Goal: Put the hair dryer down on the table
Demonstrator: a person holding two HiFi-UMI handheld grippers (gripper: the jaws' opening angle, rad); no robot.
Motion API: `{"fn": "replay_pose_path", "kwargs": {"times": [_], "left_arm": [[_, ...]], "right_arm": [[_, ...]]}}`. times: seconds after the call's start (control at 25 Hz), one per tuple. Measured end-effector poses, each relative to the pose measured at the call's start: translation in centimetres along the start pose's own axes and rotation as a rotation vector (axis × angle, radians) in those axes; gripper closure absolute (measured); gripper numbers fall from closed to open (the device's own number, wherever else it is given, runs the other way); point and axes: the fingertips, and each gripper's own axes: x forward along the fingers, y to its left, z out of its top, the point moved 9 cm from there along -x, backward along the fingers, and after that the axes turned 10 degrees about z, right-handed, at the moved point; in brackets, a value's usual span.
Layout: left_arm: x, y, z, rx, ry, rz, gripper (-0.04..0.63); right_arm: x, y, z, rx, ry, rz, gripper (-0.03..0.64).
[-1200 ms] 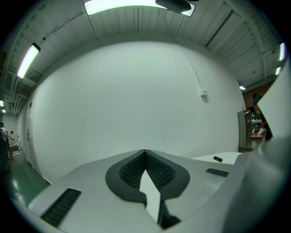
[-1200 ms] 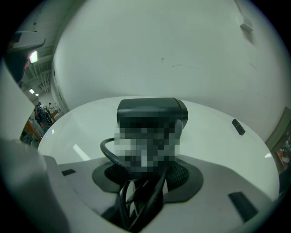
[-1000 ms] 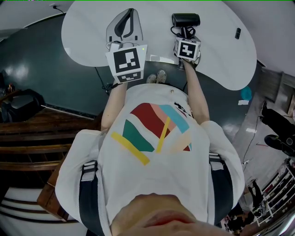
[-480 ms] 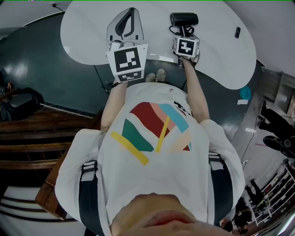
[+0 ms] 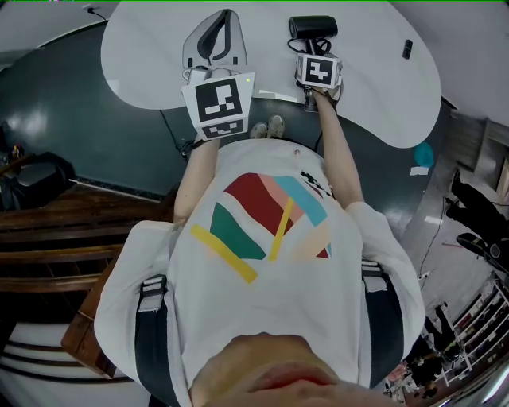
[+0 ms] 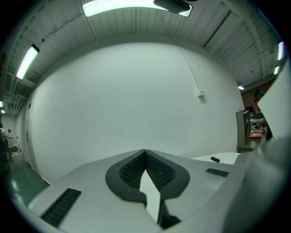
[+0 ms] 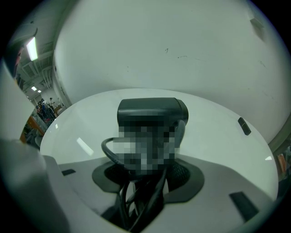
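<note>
A black hair dryer (image 5: 312,27) hangs over the far side of the round white table (image 5: 374,95), barrel pointing left in the head view. My right gripper (image 5: 314,49) is shut on its handle, tilted steeply down. In the right gripper view the dryer (image 7: 152,111) stands up between the jaws of the right gripper (image 7: 148,166), its black cord (image 7: 109,152) looped beside the handle. Whether it touches the tabletop (image 7: 77,132) I cannot tell. My left gripper (image 5: 227,16) is held level over the table's near left part, jaws meeting at the tips (image 6: 144,151) with nothing between them.
A small dark object (image 5: 407,49) lies on the table at the far right, also seen as a dark object (image 7: 244,126) past the dryer. The person's shoes (image 5: 266,129) stand at the table's near edge. Dark wooden furniture (image 5: 48,238) is at the left.
</note>
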Motion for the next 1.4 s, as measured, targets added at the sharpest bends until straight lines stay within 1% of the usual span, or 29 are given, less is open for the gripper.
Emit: {"fn": "replay_pose_path", "kwargs": {"times": [0.08, 0.24, 0.4, 0.56, 0.8, 0.96, 1.16, 1.4], "left_arm": [[-0.1, -0.2, 0.1, -0.001, -0.003, -0.004, 0.581], [-0.3, -0.7, 0.2, -0.002, -0.006, -0.006, 0.581], [-0.6, -1.1, 0.2, 0.000, -0.009, -0.005, 0.581], [-1.0, -1.1, 0.1, 0.000, -0.010, -0.006, 0.581], [-1.4, -1.0, 0.1, -0.008, -0.016, -0.007, 0.581], [-1.9, -1.3, 0.2, -0.007, -0.020, -0.022, 0.581], [-2.0, -1.7, 0.5, -0.010, -0.031, -0.039, 0.581], [-2.2, -2.0, 0.4, -0.020, -0.040, -0.055, 0.581]], "right_arm": [[0.1, -0.1, 0.1, -0.005, -0.002, 0.006, 0.399], [0.0, -0.5, 0.2, 0.032, 0.010, 0.019, 0.397], [-0.1, -0.8, 0.1, 0.059, -0.005, 0.045, 0.365], [-0.5, -0.6, 0.0, 0.047, -0.016, 0.045, 0.350], [-1.7, -0.4, -0.3, 0.044, -0.032, 0.052, 0.348], [-3.2, -0.4, -0.5, 0.056, -0.052, 0.039, 0.348], [-5.1, -0.2, -0.4, 0.074, -0.076, 0.052, 0.348], [-8.2, 0.6, 0.1, 0.083, -0.157, 0.057, 0.348]]}}
